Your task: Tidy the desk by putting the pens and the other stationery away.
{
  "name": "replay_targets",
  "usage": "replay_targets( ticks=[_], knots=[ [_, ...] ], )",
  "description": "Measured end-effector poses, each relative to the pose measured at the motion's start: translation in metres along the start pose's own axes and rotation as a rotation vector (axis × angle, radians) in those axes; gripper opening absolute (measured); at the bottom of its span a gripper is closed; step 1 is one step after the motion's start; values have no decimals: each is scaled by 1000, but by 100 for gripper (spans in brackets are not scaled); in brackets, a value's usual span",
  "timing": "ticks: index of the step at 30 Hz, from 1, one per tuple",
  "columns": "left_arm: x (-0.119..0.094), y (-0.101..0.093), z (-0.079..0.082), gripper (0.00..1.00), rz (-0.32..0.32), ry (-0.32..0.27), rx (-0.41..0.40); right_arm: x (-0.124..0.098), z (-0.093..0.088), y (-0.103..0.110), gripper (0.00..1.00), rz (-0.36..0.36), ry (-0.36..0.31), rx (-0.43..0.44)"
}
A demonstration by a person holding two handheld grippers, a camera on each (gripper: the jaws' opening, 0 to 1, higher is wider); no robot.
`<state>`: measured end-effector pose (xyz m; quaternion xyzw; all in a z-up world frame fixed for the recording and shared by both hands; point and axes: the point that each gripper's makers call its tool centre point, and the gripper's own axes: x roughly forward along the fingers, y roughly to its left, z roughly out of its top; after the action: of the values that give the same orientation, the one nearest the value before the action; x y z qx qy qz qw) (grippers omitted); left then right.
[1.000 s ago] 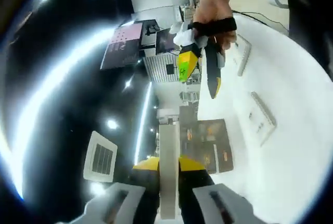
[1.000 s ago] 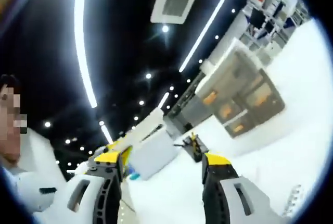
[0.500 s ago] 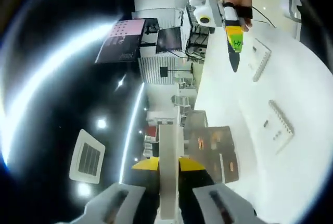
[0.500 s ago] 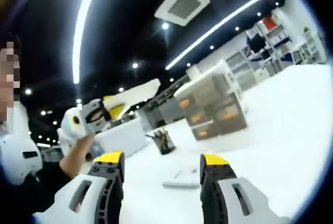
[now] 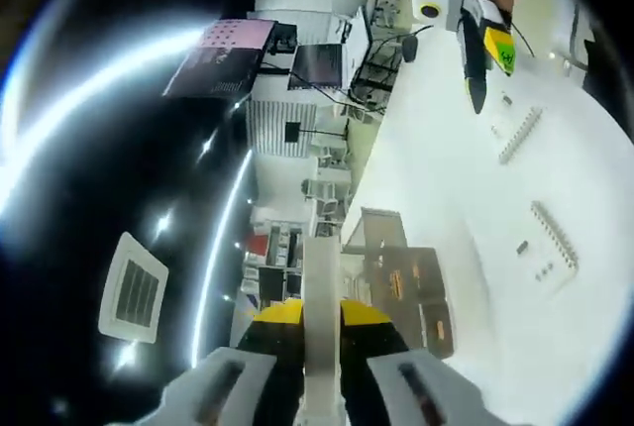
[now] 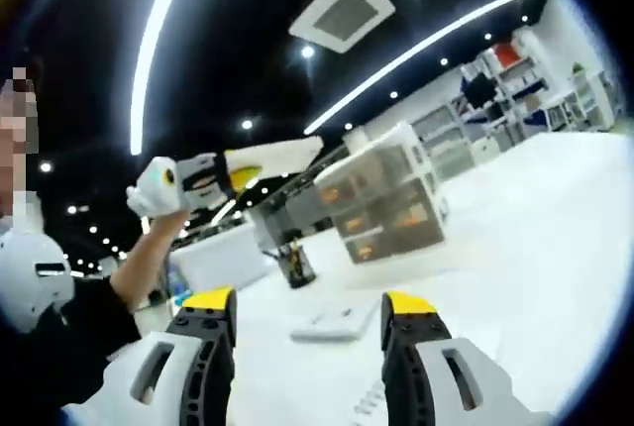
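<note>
Bench (image 6: pixel 555 238): lying white and wide, carrying everything that is waiting to be tidied.
Drawer unit (image 6: pixel 381 203): standing at the bench's far side, drawers looking closed; it is probably the home for the flat stationery.
Pen holder (image 6: pixel 295 264): sitting just beside the drawer unit, with pens poking up.
White strip (image 5: pixel 319 332): a flat stationery piece, lifted clear of the bench.
Left gripper (image 5: pixel 319 319): its fingers are pinching the white strip, raised high.
Right gripper (image 6: pixel 302 322): hovering with fingers spread, holding nothing.
Flat white pieces (image 5: pixel 555 235): two lying on the bench, well apart.
Doing it well: I'd be keeping the pinch firm and lowering the strip level toward the drawer unit, freeing the right gripper to open a drawer.
</note>
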<state>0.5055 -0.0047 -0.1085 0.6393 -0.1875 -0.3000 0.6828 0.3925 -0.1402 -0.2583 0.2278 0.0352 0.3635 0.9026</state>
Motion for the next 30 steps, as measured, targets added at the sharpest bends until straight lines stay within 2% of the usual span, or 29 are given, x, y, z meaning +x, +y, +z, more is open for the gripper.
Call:
replay_targets(
  ticks=[3,7,8,15,24,30],
  knots=[
    [12,-3,-6,11,-50,8,-32,-4,2,0,56,-1,-6,-4],
    [23,-8,-15,11,-136,32,-167,-8,5,-3,56,-7,-18,-5],
    [26,-8,-18,11,-152,43,-179,-9,5,-4,56,-8,-24,-3],
    [43,1,-30,11,-174,77,-183,-8,4,-4,56,-10,-26,-1],
    [63,-10,-42,11,-263,119,-183,-8,7,0,56,-9,-34,-15],
    [78,-15,-54,11,-299,155,-170,-7,7,2,56,-7,-36,-17]
  ],
)
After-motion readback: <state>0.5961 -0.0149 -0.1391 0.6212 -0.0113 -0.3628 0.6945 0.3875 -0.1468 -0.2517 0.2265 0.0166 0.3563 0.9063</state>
